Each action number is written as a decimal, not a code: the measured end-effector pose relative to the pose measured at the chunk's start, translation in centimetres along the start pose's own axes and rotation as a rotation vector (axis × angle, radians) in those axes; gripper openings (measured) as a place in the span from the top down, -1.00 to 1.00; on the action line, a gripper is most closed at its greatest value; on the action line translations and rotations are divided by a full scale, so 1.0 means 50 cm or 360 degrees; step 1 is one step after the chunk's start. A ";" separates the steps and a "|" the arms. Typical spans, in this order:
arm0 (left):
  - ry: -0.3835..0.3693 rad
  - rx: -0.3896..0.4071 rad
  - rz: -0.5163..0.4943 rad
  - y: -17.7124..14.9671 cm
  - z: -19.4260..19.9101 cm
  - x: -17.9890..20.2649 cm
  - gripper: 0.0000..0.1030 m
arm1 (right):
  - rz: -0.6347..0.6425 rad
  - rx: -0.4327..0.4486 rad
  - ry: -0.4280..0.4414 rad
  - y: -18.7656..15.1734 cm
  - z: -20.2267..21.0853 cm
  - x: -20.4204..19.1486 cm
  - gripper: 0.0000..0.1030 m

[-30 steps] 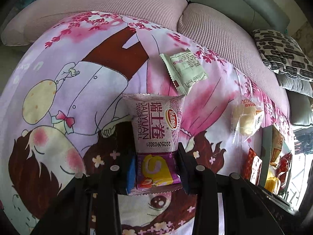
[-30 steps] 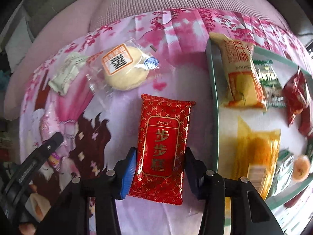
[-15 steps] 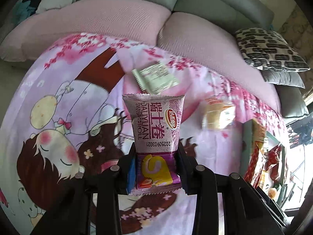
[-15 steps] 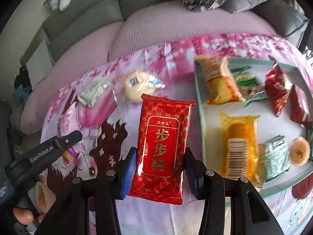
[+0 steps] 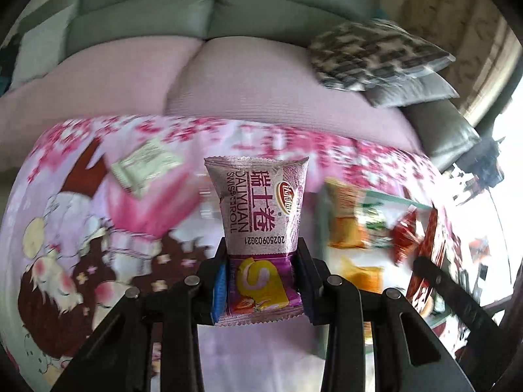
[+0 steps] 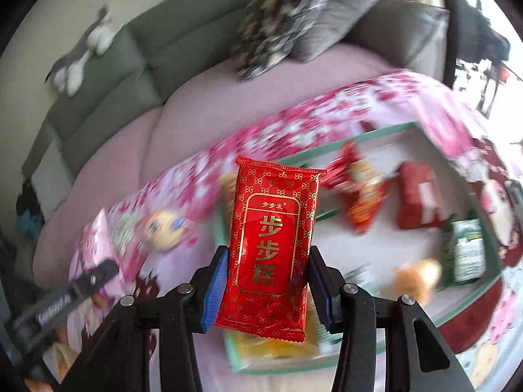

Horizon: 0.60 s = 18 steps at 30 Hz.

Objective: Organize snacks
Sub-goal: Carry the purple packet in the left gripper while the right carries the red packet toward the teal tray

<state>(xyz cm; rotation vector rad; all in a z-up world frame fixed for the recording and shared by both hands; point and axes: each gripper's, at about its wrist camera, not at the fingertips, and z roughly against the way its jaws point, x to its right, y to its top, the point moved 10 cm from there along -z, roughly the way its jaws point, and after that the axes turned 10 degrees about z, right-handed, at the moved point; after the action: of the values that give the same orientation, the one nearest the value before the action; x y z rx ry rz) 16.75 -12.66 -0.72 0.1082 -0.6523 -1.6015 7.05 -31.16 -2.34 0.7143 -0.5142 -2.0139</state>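
Grey-green sofa, patterned cushion, cartoon blanket, plush toy

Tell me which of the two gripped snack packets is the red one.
The red packet with gold characters, clamped in the right gripper. The left gripper holds a purple-pink Swiss roll packet instead.

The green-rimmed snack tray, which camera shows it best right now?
The right wrist view: the tray shows most of its rim and several snacks inside, though blurred. The left wrist view catches only a blurred slice of it at the right edge.
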 end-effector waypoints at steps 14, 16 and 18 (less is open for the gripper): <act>-0.0099 -0.0116 -0.0367 -0.088 -0.079 0.226 0.26 | -0.0259 0.0102 -0.0126 0.041 0.021 0.227 0.04; -0.0110 -0.0155 -0.0356 -0.091 -0.095 0.244 0.26 | -0.0278 0.0085 -0.0099 0.038 0.003 0.234 0.04; -0.0123 -0.0187 -0.0360 -0.093 -0.112 0.265 0.26 | -0.0278 0.0073 -0.0071 0.035 -0.013 0.236 0.04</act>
<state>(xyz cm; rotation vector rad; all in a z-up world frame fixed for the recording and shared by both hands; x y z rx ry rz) 13.01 -27.05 -3.48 0.0337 -0.6205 -1.8660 3.61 -42.24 -5.10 0.7663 -0.5413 -2.1904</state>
